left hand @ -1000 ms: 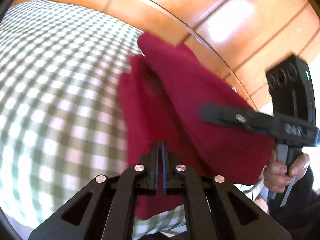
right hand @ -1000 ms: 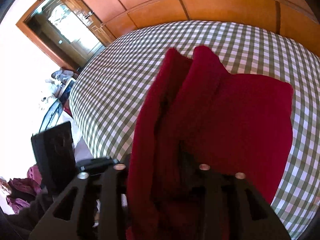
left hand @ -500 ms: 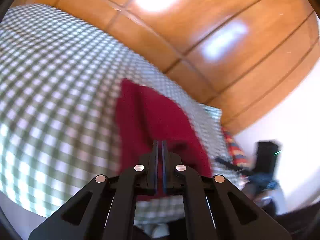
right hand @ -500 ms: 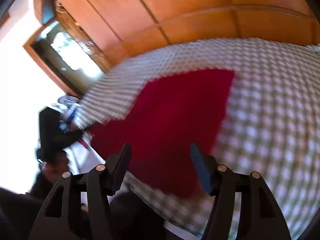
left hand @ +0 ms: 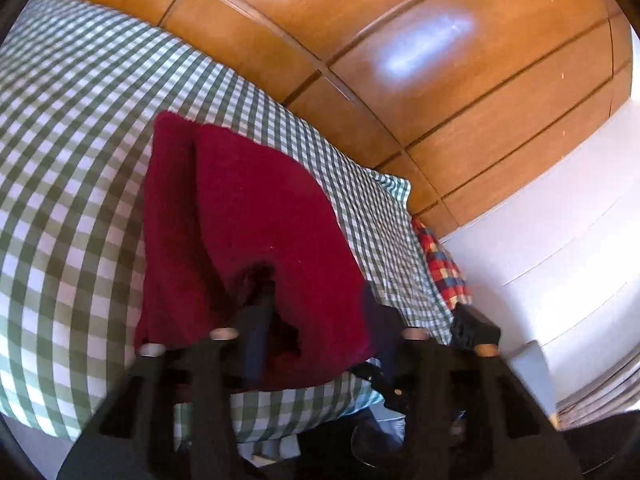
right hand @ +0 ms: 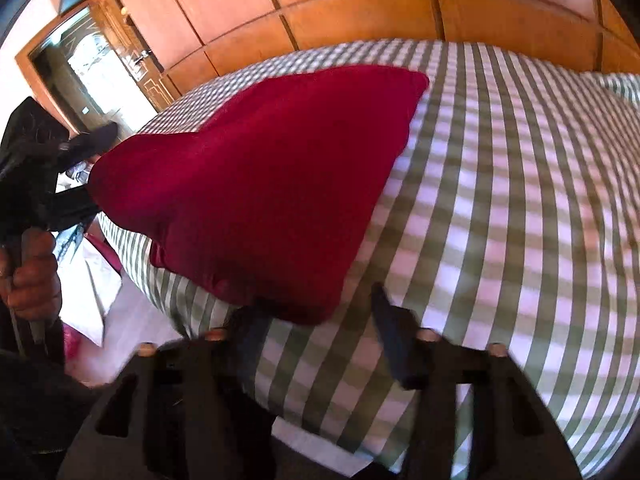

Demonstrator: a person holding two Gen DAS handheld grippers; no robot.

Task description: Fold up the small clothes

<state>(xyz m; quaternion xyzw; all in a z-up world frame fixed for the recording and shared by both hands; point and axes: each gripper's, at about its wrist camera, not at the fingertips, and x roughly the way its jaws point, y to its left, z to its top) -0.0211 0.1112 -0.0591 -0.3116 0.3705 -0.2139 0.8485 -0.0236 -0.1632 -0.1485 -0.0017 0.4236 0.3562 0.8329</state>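
Folded red cloth [left hand: 248,240] on checked bedspread [right hand: 500,208], both grippers' fingers apart.

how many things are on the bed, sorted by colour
dark red: 1, the folded cloth
green-white check: 1, the pillow at the bed's far corner
red-yellow-blue check: 1, a cloth at the bed's far edge
total: 3
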